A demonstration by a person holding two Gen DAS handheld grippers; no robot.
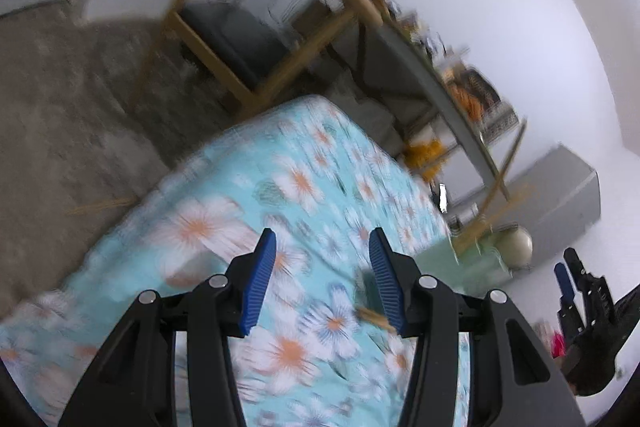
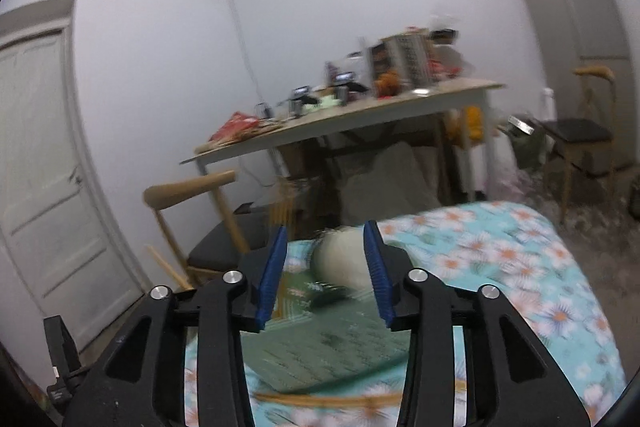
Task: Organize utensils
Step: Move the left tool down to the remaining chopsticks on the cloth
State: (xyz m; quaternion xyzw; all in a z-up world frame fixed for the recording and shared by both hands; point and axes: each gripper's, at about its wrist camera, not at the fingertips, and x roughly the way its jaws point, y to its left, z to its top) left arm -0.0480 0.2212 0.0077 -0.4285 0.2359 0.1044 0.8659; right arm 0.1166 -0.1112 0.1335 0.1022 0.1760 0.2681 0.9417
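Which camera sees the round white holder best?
The right wrist view: the white holder sits large, straight ahead between the open fingers. The left wrist view shows it small, blurred, far right.

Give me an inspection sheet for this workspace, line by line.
Surface: floral tablecloth covering the table.
Job's things: chopsticks blurred, upright in a pale holder on a green mat.
Clutter: long wooden stick lying on the cloth.
Grippers: left gripper open, empty; right gripper open, nothing gripped.
Cables: one hangs by the far wall.
Surroundings: cluttered side table, wooden chair, door.
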